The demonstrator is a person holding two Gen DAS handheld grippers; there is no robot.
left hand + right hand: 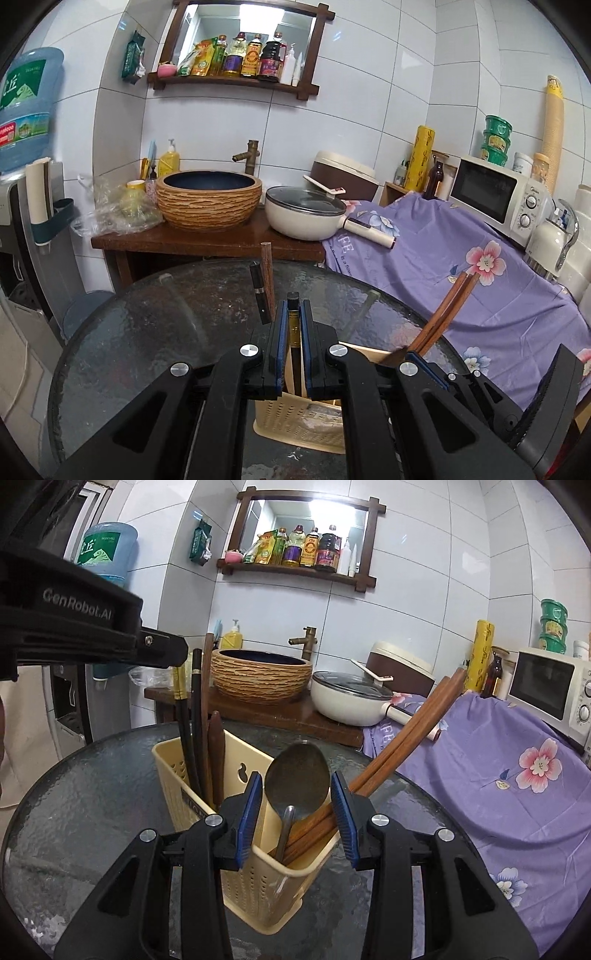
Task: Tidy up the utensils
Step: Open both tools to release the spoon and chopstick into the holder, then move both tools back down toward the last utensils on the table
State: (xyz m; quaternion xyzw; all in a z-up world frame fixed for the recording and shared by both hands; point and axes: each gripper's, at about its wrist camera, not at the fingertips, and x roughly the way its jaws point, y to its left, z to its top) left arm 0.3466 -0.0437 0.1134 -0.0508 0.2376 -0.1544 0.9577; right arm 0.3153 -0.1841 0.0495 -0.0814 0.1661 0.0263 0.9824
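Blue-padded jaws of the left hand-held gripper (294, 314) are clenched on a black chopstick with a gold band (293, 323), which stands upright with its lower end inside the cream perforated plastic utensil holder (255, 878). That holder stands on the round dark textured-glass tabletop (147, 332). In the right wrist view, the right hand-held gripper (297, 794) is released, its jaws standing apart on either side of a grey metal spoon (297, 782); no pad presses on the spoon, which rests bowl-up in the holder's near compartment. Beside the spoon, a pair of long reddish-brown wooden chopsticks (406, 734) leans out to the right from the same compartment. The holder's far compartment has several dark chopsticks and a brown wooden handle (216, 753) standing upright.
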